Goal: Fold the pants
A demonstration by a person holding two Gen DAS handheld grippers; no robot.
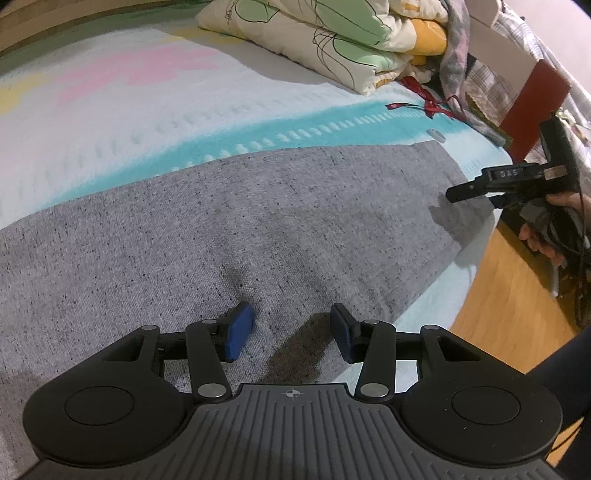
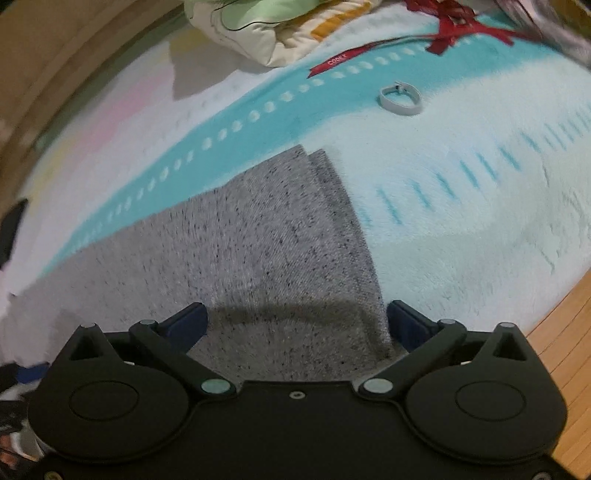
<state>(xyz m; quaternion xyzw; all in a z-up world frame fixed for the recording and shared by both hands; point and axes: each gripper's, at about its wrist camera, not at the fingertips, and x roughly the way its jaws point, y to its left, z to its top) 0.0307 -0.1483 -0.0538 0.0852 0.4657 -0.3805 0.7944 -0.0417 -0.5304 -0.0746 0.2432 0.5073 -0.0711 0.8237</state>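
Note:
Grey speckled pants (image 1: 229, 229) lie flat across a white, teal and pink blanket (image 1: 147, 110) on a bed. My left gripper (image 1: 291, 330) hovers low over the middle of the fabric; it is open, with its blue pads (image 1: 240, 332) apart and nothing pinched between them. In the right wrist view the leg end of the pants (image 2: 288, 236) shows two stacked hem edges. My right gripper (image 2: 297, 319) stands wide open just over that end, one finger on each side of the cloth near its right edge. The right gripper (image 1: 480, 186) also shows in the left wrist view, held in a hand.
A folded flowered quilt (image 1: 332, 33) lies at the back of the bed, with red ribbon (image 2: 461, 29) and a small white band (image 2: 400, 98) on the blanket beyond the hem. The bed's edge drops to a wooden floor (image 1: 509, 314) on the right. A red box (image 1: 532, 103) stands there.

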